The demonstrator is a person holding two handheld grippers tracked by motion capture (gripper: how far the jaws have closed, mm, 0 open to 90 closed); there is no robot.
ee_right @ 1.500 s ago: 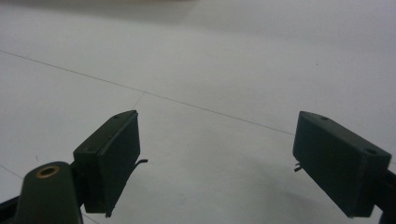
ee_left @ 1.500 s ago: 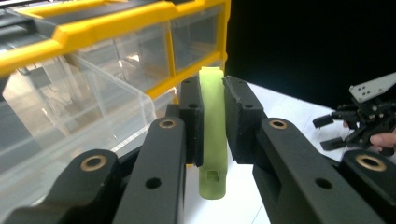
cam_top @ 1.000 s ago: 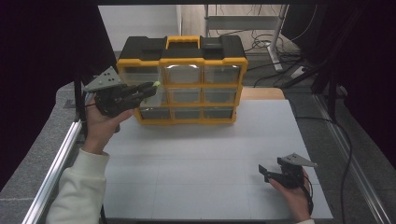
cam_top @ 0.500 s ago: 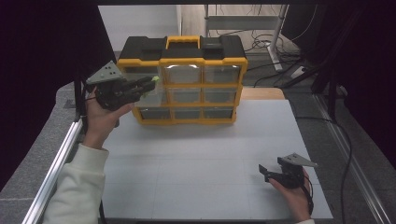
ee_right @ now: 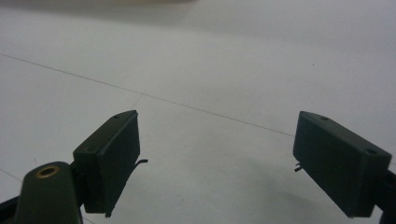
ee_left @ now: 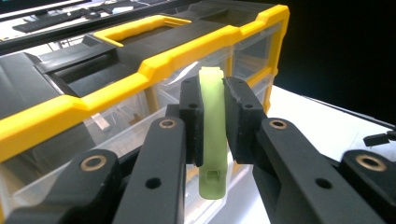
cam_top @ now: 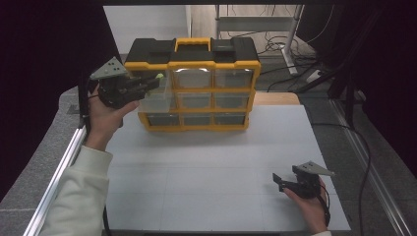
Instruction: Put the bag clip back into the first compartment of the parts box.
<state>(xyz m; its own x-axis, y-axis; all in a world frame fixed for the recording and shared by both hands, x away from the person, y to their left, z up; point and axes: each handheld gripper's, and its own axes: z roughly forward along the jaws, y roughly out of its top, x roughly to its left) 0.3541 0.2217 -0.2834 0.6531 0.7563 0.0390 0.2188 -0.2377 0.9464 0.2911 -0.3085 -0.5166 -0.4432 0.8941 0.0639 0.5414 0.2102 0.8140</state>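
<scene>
A slim pale-green plastic piece point(ee_left: 212, 135) is clamped upright between the two black jaws of the left gripper point(ee_left: 213, 123), with its rounded top standing above the pads and its lower end, marked by a small square hole, hanging below them. In the high view the left gripper point(cam_top: 156, 80) is held up at the top-left corner of a yellow-and-black organiser box point(cam_top: 196, 88), and the green piece point(cam_top: 159, 76) is seen as a small bright spot at the jaw tips, just over a clear drawer point(cam_top: 156, 101) that is pulled partly out of the box's left column. Whether the piece touches the drawer cannot be told. The box is stood upright at the far side of the white table point(cam_top: 216, 162), its yellow carry handle on top. The right gripper point(cam_top: 279, 180) is rested low at the near right of the table, well apart from the box; in its own view the jaws are spread wide with bare table surface point(ee_right: 210, 70) between them.
</scene>
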